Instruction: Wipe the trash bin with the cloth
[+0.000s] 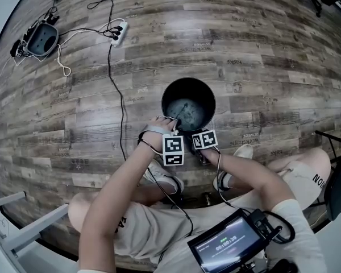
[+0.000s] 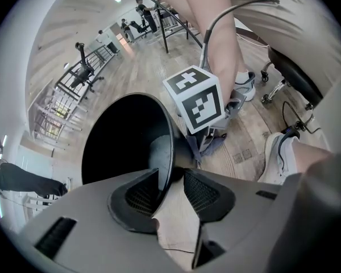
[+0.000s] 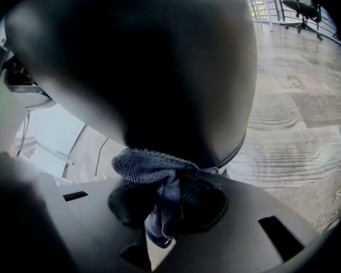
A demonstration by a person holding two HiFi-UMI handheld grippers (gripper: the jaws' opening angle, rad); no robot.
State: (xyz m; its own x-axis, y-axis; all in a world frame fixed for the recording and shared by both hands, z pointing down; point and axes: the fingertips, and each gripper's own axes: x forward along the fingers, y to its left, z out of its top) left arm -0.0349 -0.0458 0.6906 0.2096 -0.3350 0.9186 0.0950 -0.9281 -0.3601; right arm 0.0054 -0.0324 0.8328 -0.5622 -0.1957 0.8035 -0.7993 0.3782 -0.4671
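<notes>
The right gripper (image 3: 170,201) is clamped on a bunched blue-grey terry cloth (image 3: 150,166) and presses it to the near outer wall of the round black plastic trash bin (image 3: 159,67). The left gripper (image 2: 170,181) pinches the bin's thin rim, one jaw inside, one outside, steadying it. The wiping step looks in hand; next the cloth should slide round the wall without losing contact. Beyond, the wood-plank floor (image 1: 261,50) lies open, with a black cable (image 1: 116,95) left of the bin.

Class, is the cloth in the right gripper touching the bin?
Touching. The right gripper view shows the cloth bunched against the dark outer wall of the bin, no gap.
</notes>
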